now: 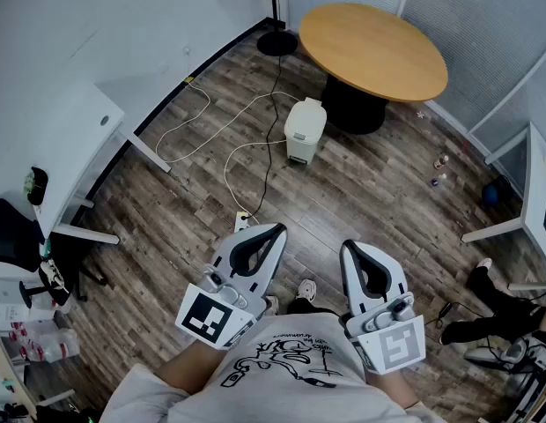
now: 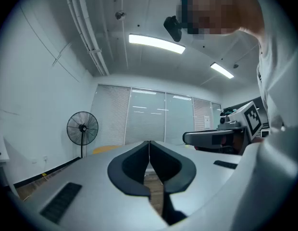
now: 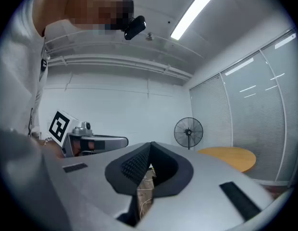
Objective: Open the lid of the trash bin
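Grey left claw (image 1: 275, 229) sits low in the head view, and in its own view (image 2: 149, 142) we see the jaws closed tip to tip with nothing between them. Right claw (image 1: 350, 247) is just beside it, same story: in its own view (image 3: 150, 144) the jaws meet at the tip and hold nothing. We see both claws held close to the person's chest, above the wood floor (image 1: 167, 218), touching nothing.

Surroundings, left to right: white desk (image 1: 75, 135) against the wall. Pale cable (image 1: 240, 145) loops over the floor toward a power strip (image 1: 242, 222) lying just ahead of the left claw. White trash bin (image 1: 305, 129) stands on the floor, lid down, well apart from both claws and straight ahead of them, with only cable in between. Standing fan (image 1: 275, 38) is behind the bin near the wall, also visible from the left claw (image 2: 82, 128) and the right claw (image 3: 188, 133). Round wooden counter (image 1: 374, 49) is just beside the bin on the right. A few small bottles (image 1: 439, 169) sit on the floor further right.
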Tool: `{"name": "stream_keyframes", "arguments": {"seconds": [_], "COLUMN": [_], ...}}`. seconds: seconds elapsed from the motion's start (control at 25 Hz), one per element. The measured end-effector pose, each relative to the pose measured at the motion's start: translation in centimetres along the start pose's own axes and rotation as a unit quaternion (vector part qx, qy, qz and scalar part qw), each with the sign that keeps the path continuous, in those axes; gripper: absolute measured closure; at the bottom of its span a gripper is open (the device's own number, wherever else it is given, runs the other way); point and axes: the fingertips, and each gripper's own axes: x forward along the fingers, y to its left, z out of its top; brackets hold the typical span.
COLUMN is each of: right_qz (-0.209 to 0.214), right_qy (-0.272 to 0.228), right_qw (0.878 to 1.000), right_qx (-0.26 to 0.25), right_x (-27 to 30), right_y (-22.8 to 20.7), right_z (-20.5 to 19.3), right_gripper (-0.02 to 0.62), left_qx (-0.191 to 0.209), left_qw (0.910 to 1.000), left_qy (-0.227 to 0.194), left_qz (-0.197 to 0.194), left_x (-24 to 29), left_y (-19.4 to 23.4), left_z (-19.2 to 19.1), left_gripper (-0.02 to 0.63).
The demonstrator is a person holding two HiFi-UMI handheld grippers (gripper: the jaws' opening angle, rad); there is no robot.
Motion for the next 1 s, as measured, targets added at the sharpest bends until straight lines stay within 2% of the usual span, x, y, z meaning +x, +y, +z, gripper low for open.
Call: {"name": "stream_keyframes", "arguments": {"seconds": [0.32,0.6,1.0], "right_qz": [0.010,0.017,0.016], "right_qy": [-0.014,-0.006,-0.004], "right_qw": [1.000,1.000,1.000], "right_qx": [0.008,0.012,0.016], "right_x": [0.3,1.9,8.6], "right_y": [-5.9,-8.4,-9.9], "right_z": [-0.3,-0.9,-0.5], "right_gripper": [0.591,0.591,0.591], "left_qx": [-0.001,-0.002,-0.004], "left_qw": [0.9997,0.9995,0.9995], "left_qy": [0.000,0.002,-0.004], "left_qz": [0.024,0.030,0.031], "left_x": [5.3,7.8,10.7], "left_y": [-0.4,0.4,6.5], "left_z": [-0.5,-0.7,-0.3], "left_gripper": [0.584,0.584,0.584]}}
